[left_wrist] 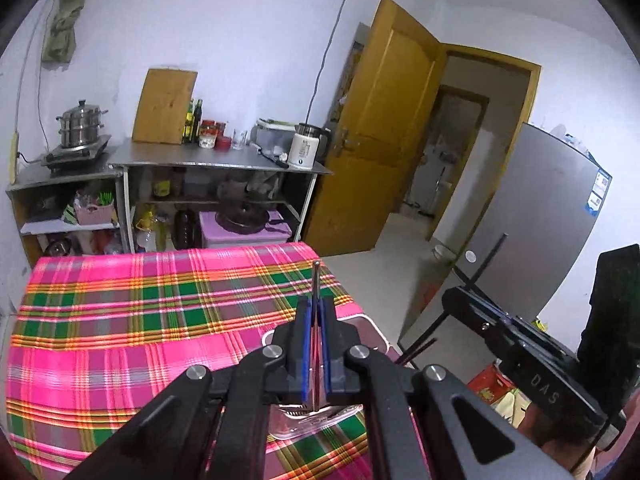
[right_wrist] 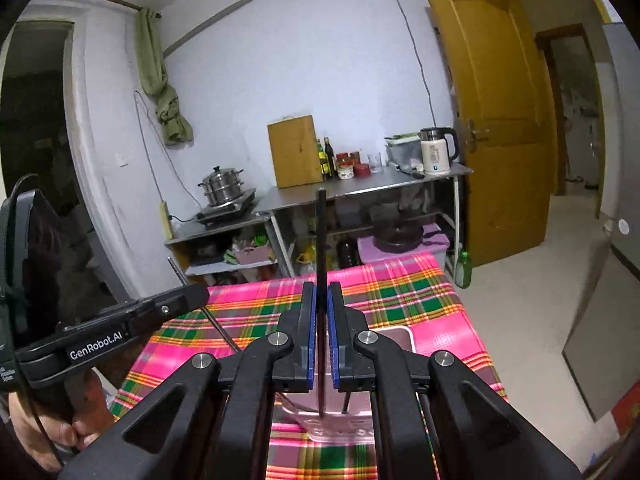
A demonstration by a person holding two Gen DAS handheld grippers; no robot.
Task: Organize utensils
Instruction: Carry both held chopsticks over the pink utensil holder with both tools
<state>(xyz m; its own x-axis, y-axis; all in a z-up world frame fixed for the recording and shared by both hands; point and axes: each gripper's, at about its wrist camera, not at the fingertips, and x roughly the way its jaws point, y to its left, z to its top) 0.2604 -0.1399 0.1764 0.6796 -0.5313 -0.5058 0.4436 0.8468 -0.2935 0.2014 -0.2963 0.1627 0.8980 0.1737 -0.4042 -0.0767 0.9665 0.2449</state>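
Left tool (left_wrist: 316,312) closed on thin metal utensil (left_wrist: 316,280), handle pointing up and forward. Right tool (right_wrist: 321,300) closed on dark chopstick (right_wrist: 321,232), upright between blue pads. Pale pink tray (right_wrist: 394,334) lies under both tools, near right edge of plaid-covered counter (left_wrist: 120,312). Judgement: both utensils lifted out, next go to sorted place. Keep grip firm, keep tools well apart so the sticks do not cross, lower slowly before release.

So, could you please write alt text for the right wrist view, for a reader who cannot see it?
The right gripper is shut on a thin dark utensil, above a pink tray on a plaid tablecloth. At left, the left gripper holds a thin metal utensil.
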